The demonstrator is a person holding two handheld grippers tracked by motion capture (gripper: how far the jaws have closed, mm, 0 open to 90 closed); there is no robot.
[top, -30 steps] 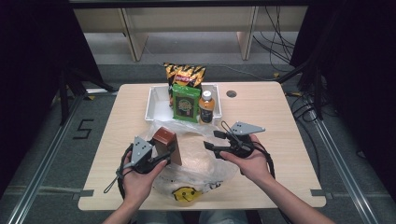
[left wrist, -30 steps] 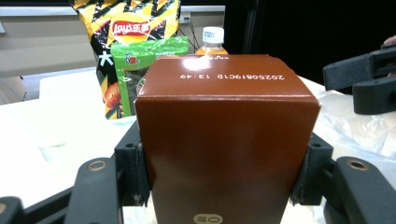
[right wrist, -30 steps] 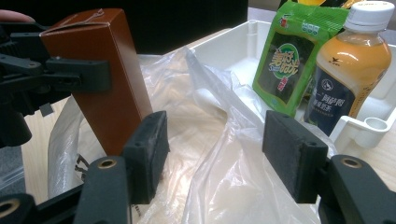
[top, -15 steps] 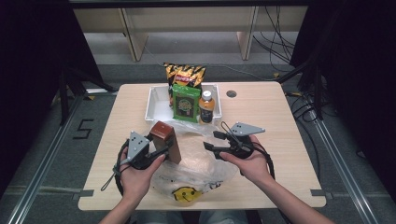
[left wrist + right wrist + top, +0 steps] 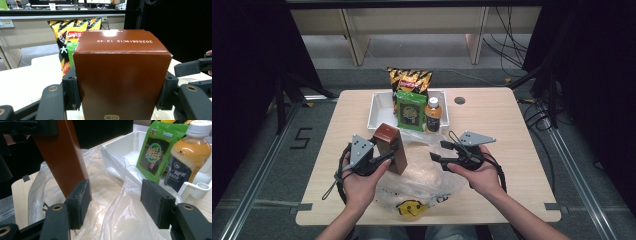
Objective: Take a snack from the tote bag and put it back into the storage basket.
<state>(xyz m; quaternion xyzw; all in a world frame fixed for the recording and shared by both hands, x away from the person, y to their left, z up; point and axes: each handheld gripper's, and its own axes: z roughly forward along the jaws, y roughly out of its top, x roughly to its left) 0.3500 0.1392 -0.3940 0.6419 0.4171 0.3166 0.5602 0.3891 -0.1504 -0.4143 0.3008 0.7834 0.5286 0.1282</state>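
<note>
A tall brown carton [image 5: 387, 135] stands upright between the jaws of my left gripper [image 5: 388, 152], which is shut on its sides. From the left gripper view the carton [image 5: 122, 75] is seen clamped by both pads [image 5: 72, 90]. It hangs just above a crumpled clear plastic bag [image 5: 427, 175] lying on the table. My right gripper [image 5: 438, 150] is to the right of the carton, open, over the bag. Loose film of the bag [image 5: 120, 220] rises between its pads [image 5: 80, 200] without being pinched; the carton [image 5: 65, 157] stands just beyond the left pad.
A white tray [image 5: 377, 107] at the table's back holds a green snack packet [image 5: 411, 110] and an orange-drink bottle [image 5: 432, 114]. A yellow-black chips bag [image 5: 409, 80] stands behind them. A yellow smiley print [image 5: 409, 207] lies near the front edge.
My left gripper has lifted the brown carton a little higher above the bag. The right gripper has stayed where it was.
</note>
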